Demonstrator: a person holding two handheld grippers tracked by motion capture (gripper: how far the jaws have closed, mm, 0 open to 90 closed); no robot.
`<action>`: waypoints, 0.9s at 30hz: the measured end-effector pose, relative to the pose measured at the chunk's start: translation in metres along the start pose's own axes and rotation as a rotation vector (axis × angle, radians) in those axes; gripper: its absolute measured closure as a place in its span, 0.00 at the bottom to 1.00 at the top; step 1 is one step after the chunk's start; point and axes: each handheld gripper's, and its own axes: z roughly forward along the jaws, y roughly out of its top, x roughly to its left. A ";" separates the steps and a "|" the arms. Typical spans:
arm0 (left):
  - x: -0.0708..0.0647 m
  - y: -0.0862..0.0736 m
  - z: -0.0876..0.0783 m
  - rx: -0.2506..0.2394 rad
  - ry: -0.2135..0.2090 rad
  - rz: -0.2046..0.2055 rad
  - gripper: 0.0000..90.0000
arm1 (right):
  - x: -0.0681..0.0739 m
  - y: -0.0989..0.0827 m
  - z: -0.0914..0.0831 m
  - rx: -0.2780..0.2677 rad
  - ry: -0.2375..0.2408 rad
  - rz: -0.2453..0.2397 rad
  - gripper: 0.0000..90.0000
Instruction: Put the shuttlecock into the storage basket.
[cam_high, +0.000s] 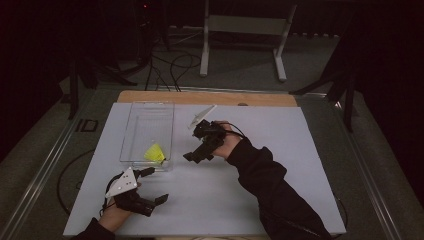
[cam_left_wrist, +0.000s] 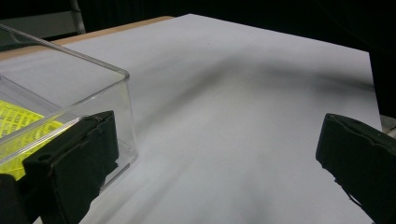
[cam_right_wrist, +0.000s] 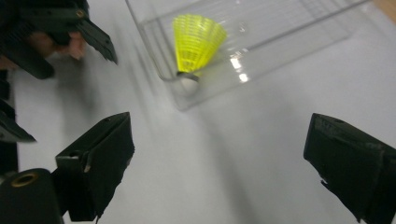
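The yellow shuttlecock (cam_high: 155, 153) lies inside the clear plastic box (cam_high: 131, 131), at the box's near end and close to its near right corner. In the right gripper view the shuttlecock (cam_right_wrist: 198, 39) rests with its mesh skirt uppermost and its dark cork end down against the box floor, just behind the near wall of the box (cam_right_wrist: 280, 37).

The box stands on the white sheet (cam_high: 280, 145) that covers the counter (cam_high: 200, 97); its long sides run away from the person.

Left hand-held gripper (cam_high: 152, 186): released, jaws spread wide with nothing between them. It sits just short of the box's near end, slightly to the right of the near left corner. One jaw tip lies close beside the near wall; whether it touches cannot be told. In the left gripper view the left jaw stands in front of the box (cam_left_wrist: 100, 95) corner, with the yellow mesh of the shuttlecock (cam_left_wrist: 18, 123) seen through the wall behind it.

Right hand-held gripper (cam_high: 197, 154): released, jaws apart and empty. It is to the right of the box, near its near right corner, apart from the wall, and angled toward the shuttlecock. In the right gripper view the bare sheet lies between its jaws, and the left hand-held gripper (cam_right_wrist: 60, 32) appears to the left of the box.
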 end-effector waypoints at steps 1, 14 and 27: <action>0.000 0.000 0.000 0.001 0.000 0.000 0.00 | -0.001 -0.003 -0.002 -0.001 -0.003 0.001 0.09; 0.000 0.000 0.001 -0.001 0.000 -0.002 0.00 | -0.008 -0.040 -0.023 -0.056 -0.004 0.016 0.09; 0.000 0.000 0.001 0.001 -0.002 0.000 0.00 | -0.012 -0.080 -0.037 -0.122 -0.012 0.055 0.09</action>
